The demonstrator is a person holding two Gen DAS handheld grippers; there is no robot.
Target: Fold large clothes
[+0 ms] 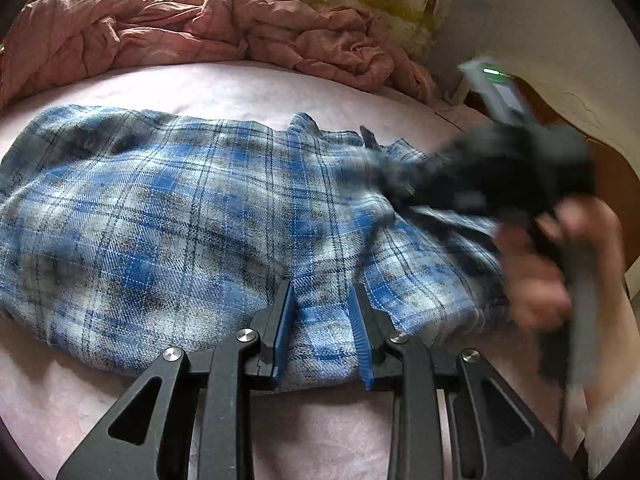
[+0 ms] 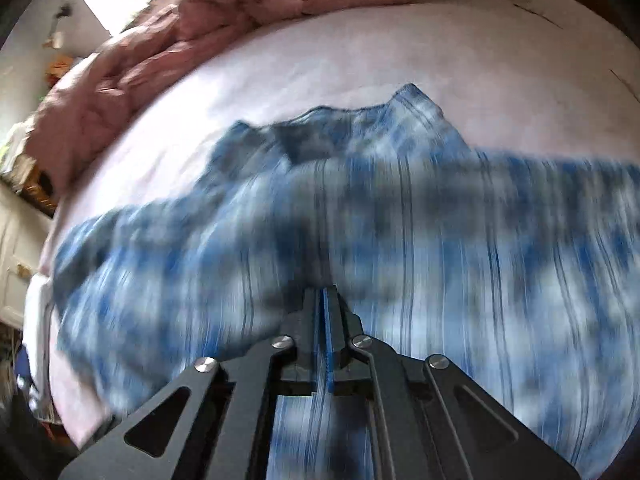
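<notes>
A blue and white plaid shirt (image 1: pixel 180 200) lies spread across a pale pink bed sheet (image 1: pixel 240 84). My left gripper (image 1: pixel 322 292) sits at the shirt's near edge, its blue pads pinching a ridge of the fabric. To the right, a hand (image 1: pixel 560 264) holds my right gripper (image 1: pixel 384 168), blurred, low over the shirt's right part. In the right wrist view the right gripper (image 2: pixel 326 292) is shut, pads together, above the streaked shirt (image 2: pixel 440 260). I see no cloth clearly caught between those pads.
A crumpled pink quilt (image 1: pixel 200 28) is heaped along the far side of the bed (image 2: pixel 240 0). The bare sheet (image 2: pixel 360 52) stretches between the quilt and the shirt. A white cabinet (image 2: pixel 16 264) stands off the bed's left edge, and brown wood (image 1: pixel 616 184) shows at the right.
</notes>
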